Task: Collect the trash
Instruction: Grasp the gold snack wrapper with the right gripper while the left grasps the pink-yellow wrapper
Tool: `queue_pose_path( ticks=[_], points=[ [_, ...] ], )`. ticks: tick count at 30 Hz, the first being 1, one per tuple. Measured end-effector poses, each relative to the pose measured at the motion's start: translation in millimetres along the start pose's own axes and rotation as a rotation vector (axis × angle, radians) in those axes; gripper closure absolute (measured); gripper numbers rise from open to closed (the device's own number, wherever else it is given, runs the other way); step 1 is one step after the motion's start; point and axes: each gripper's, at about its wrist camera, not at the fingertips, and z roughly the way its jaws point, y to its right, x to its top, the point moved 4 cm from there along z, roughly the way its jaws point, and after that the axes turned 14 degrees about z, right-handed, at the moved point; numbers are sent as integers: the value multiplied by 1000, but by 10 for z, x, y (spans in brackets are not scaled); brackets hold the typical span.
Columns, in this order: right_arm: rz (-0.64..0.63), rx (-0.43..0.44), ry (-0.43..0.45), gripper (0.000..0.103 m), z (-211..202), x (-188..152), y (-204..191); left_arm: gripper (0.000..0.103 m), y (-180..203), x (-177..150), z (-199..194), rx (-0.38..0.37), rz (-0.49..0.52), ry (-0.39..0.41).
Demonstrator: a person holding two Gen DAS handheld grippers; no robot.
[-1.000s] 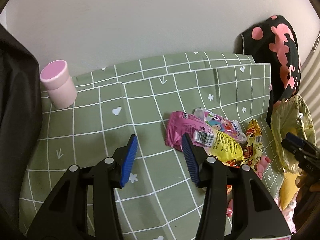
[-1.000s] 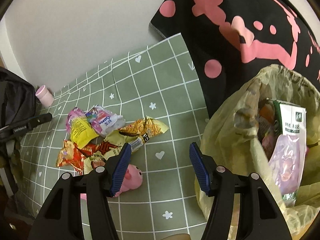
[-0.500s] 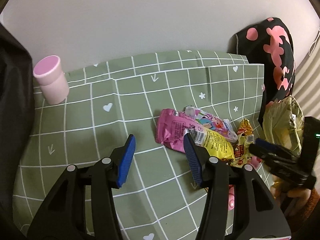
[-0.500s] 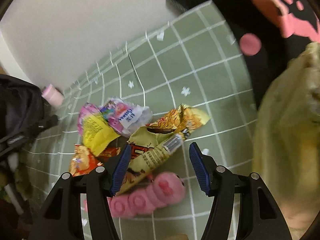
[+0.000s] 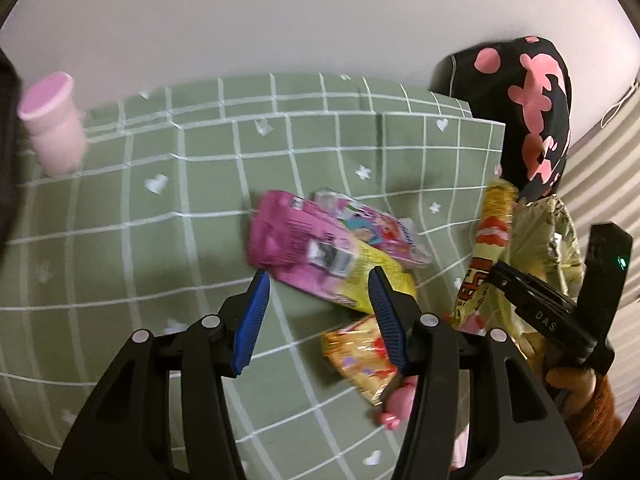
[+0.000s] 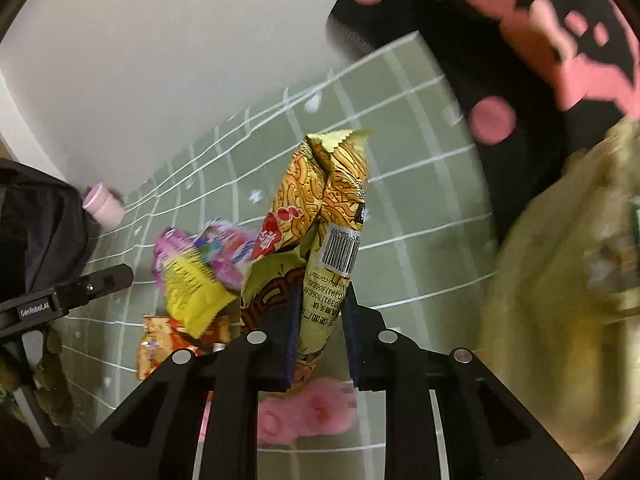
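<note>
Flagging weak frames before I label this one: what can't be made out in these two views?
- Right wrist view: trash bag is motion-blurred; its contents are unreadable.
- Right wrist view: pink toy is partly hidden behind the right gripper and its noodle wrapper.
- Left wrist view: the left gripper covers part of the red-and-gold wrapper.

A plain, pale wall [image 5: 280, 12] fills the top of both views, evenly lit with no window showing. Below it lies a sage-green cloth [image 5: 132, 216] with a white grid and small white hearts and arrows, creased in places. A black fabric with pink blotches [image 5: 524, 108] stands against the wall at the cloth's right end, and dark fabric [image 6: 44, 224] edges the left.
</note>
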Motion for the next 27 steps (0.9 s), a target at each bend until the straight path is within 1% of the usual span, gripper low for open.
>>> queue_pose_path(
  ticks=[3, 5, 7, 10, 11, 15, 17, 19, 24, 27],
  points=[
    [-23, -40, 33, 84, -122, 21, 57, 52, 30, 91, 138, 5, -46, -23],
    [-29, -54, 36, 84, -174, -11, 102, 48, 41, 187, 231, 37, -67, -31],
    [-25, -63, 35, 84, -206, -64, 169, 48, 68, 277, 337, 105, -51, -44],
    [-9, -70, 33, 84, -235, -136, 235, 48, 110, 332, 461, 172, -23, -83],
    [-3, -73, 35, 84, -254, -153, 264, 48, 136, 338, 496, 205, -6, -99],
    [6, -83, 62, 84, -353, -163, 329, 48, 231, 317, 516, 270, 51, -113],
    [6, -90, 79, 84, -397, -142, 327, 46, 254, 297, 489, 274, 53, -113],
    [10, -92, 90, 84, -415, -126, 313, 45, 275, 271, 462, 249, 46, -116],
    [17, -84, 94, 84, -449, -107, 354, 45, 280, 240, 350, 241, 52, -94],
    [14, -81, 94, 84, -457, -110, 362, 41, 176, 182, 212, 226, 10, -84]
  ],
)
